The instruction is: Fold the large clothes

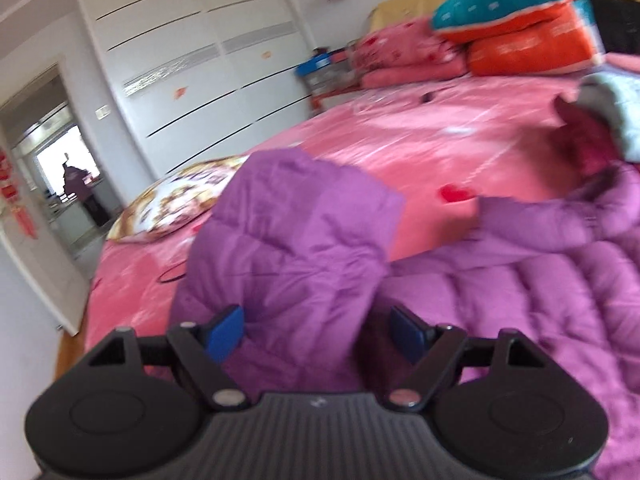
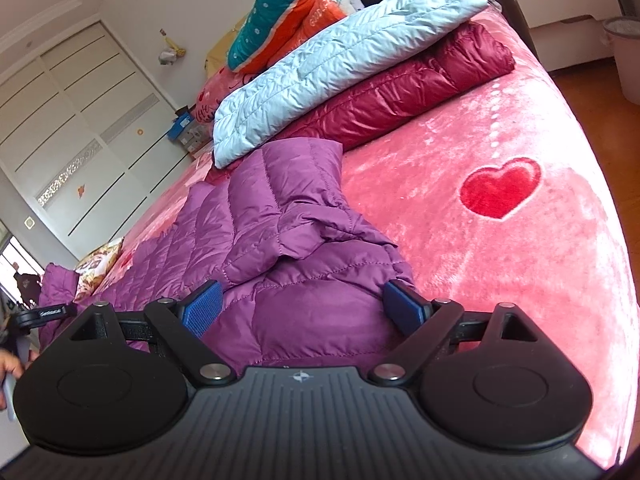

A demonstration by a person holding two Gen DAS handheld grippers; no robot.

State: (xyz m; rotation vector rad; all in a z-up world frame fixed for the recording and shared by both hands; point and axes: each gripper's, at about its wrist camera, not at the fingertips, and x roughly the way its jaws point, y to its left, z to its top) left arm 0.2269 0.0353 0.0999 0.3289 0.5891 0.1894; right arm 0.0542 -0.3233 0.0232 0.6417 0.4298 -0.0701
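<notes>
So there's a puffy purple quilted down jacket (image 2: 280, 240) spread out on a bed with a fuzzy pink blanket with red hearts (image 2: 520, 140), lying lengthwise toward the white sliding-door wardrobe (image 1: 192, 60). One sleeve is folded over onto the jacket's body in the right wrist view, kinda rumpled.

The left gripper (image 1: 318, 330) has its blue-padded jaws spread wide, with a raised fold of the purple jacket bulging up between them. The pads don't look pressed into the fabric, so it isn't gripping. That view is pretty blurry though.

The right gripper (image 2: 302, 306) is also wide open, hovering low over the near end of the jacket, fabric sitting between the pads but not pinched.

Just past the purple jacket there's a folded dark red shiny down jacket (image 2: 400, 100) with a folded pale blue quilted jacket (image 2: 340, 60) stacked on top of it. Further back, teal and orange bedding (image 2: 288, 12) is piled at the head of the bed. A floral cushion (image 1: 180, 200) sits near the far edge of the bed.
</notes>
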